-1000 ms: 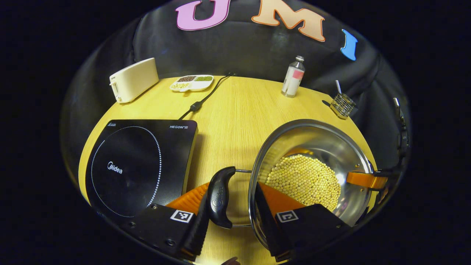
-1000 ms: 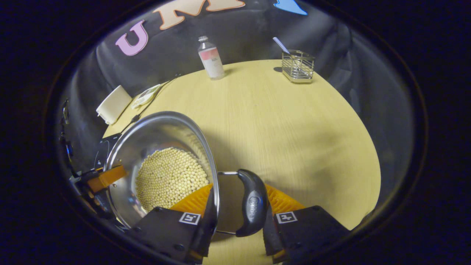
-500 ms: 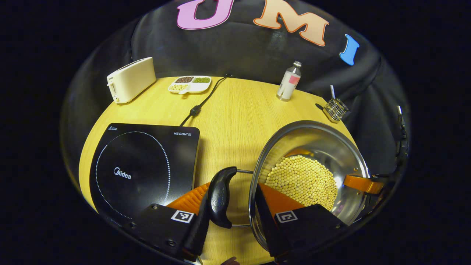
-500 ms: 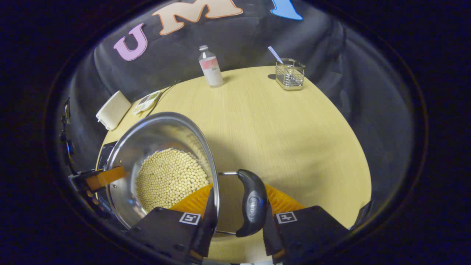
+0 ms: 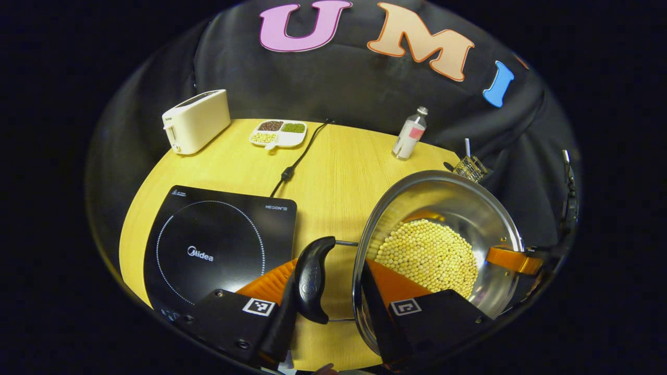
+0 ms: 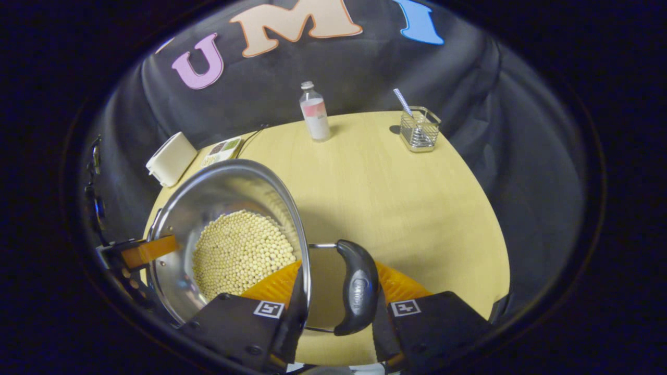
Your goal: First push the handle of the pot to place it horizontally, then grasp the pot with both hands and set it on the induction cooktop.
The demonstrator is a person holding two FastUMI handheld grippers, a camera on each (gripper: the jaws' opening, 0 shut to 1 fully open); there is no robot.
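Pot held by both side handles, to the right of the cooktop.

The steel pot [image 5: 443, 208] is round and shiny, its bottom covered with pale yellow beans [image 5: 427, 258]. Its two dark curved handles stick out sideways on opposite sides, so the long axis runs from one gripper to the other. The left gripper [image 5: 327, 307] has one finger outside the left handle [image 5: 311, 278] and the other inside the pot wall, pinching the handle and rim between them. The right gripper [image 6: 337, 312] pinches the right handle [image 6: 357, 291] the same way. The black cooktop [image 5: 219, 245] lies flat on the wooden table [image 5: 333, 172], just left of the pot; whether the pot's base touches the table cannot be told.
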